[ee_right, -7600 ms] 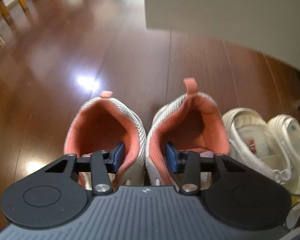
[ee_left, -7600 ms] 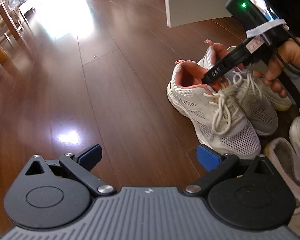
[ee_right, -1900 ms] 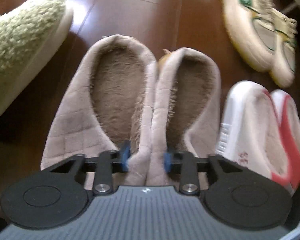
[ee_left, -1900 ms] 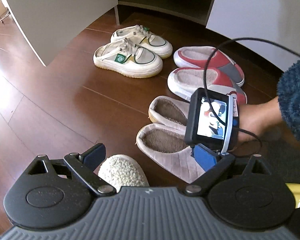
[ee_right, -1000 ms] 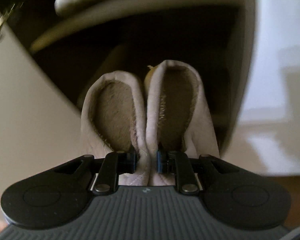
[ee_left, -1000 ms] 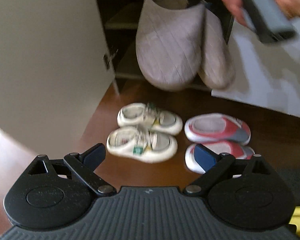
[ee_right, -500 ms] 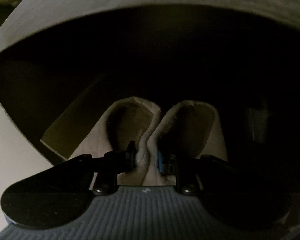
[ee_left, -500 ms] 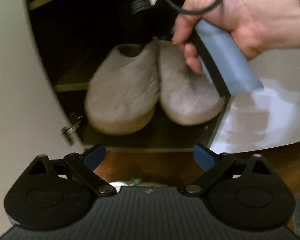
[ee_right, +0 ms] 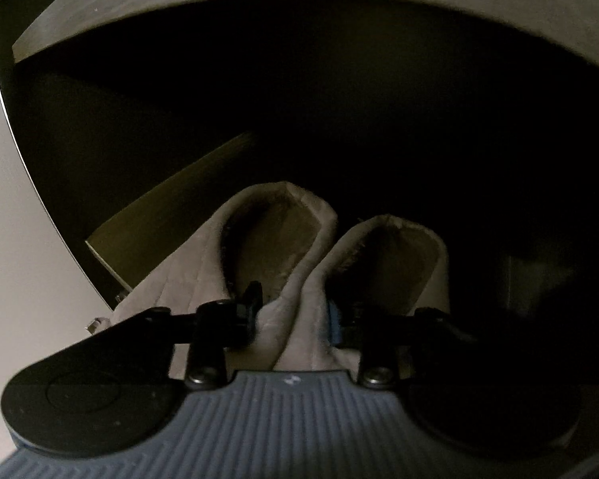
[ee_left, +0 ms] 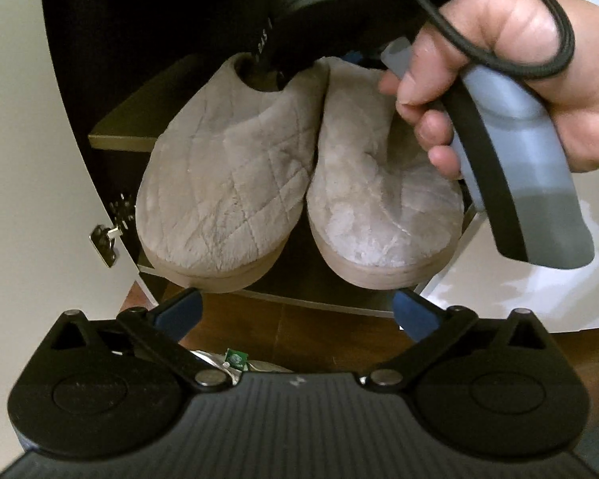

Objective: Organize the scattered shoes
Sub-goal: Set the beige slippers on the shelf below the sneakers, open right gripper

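A pair of beige quilted slippers (ee_left: 235, 183) hangs side by side in front of the dark open cabinet (ee_left: 139, 60), toes toward the left wrist camera. My right gripper (ee_right: 293, 313) is shut on the two inner heel walls of the slippers (ee_right: 299, 291), one finger inside each slipper. It shows from outside in the left wrist view as a black body with a grey handle in a hand (ee_left: 511, 183). My left gripper (ee_left: 295, 315) is open and empty, just below and in front of the slipper toes.
A cabinet shelf (ee_left: 131, 135) lies behind the slippers, its underside (ee_right: 259, 4) overhead in the right wrist view. A white cabinet door (ee_left: 28, 139) with a metal hinge (ee_left: 106, 239) stands at left. Brown wood floor (ee_left: 299, 327) and a white sneaker with a green tag (ee_left: 235, 359) lie below.
The slippers have come closer to the left wrist camera and sit lower at the cabinet opening. The right gripper still pinches them; the left gripper stays open.
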Available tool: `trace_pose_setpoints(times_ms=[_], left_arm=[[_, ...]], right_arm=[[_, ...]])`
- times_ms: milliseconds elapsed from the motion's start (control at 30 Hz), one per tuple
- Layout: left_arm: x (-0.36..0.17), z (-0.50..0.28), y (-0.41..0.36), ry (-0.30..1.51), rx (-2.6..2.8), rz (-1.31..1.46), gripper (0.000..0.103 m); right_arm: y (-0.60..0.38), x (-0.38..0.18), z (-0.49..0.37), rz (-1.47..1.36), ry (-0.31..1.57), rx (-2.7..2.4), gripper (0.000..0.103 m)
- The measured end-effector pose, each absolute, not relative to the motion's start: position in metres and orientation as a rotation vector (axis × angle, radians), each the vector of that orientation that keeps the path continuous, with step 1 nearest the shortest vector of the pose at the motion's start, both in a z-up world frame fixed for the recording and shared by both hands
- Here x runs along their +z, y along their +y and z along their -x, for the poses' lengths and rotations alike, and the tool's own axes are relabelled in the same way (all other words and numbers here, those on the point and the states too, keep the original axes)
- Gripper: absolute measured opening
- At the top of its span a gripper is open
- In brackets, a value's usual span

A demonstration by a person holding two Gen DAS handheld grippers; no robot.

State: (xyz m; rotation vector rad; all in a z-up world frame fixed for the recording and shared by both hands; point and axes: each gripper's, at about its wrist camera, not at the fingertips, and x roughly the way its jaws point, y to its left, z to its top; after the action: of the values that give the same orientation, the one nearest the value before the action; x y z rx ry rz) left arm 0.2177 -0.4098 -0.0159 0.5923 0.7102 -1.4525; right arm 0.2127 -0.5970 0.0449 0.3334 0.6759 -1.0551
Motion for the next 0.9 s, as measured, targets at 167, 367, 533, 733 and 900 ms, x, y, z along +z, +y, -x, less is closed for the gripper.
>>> trace_pose_setpoints(times_ms=[167, 367, 533, 733, 900], left_arm=[[-0.008, -0.219, -0.415, 0.629, -1.492, -0.632, 0.102], [-0.003, -0.225, -0.426, 0.502, -1.640, -0.745, 0.101], [-0.008, -0.230, -0.422, 0.304, -1.783, -0.957, 0.101], [-0.006, -0.230, -0.420, 0.129, -1.896, -1.131, 0.100], [0.001, -0.230, -0.443, 0.100, -1.903, -1.109, 0.099]], right_arm=[[-0.585, 0.056, -0.209, -0.210, 0.662, -1.065, 0.068], [-0.513, 0.080, -0.171, -0.310, 0.605, -1.084, 0.055], [-0.485, 0.071, -0.129, -0.717, 0.678, -1.125, 0.038], [-0.484, 0.031, -0.119, -0.895, 0.677, -1.141, 0.023], [-0.503, 0.025, -0.127, -0.884, 0.609, -1.202, 0.022]])
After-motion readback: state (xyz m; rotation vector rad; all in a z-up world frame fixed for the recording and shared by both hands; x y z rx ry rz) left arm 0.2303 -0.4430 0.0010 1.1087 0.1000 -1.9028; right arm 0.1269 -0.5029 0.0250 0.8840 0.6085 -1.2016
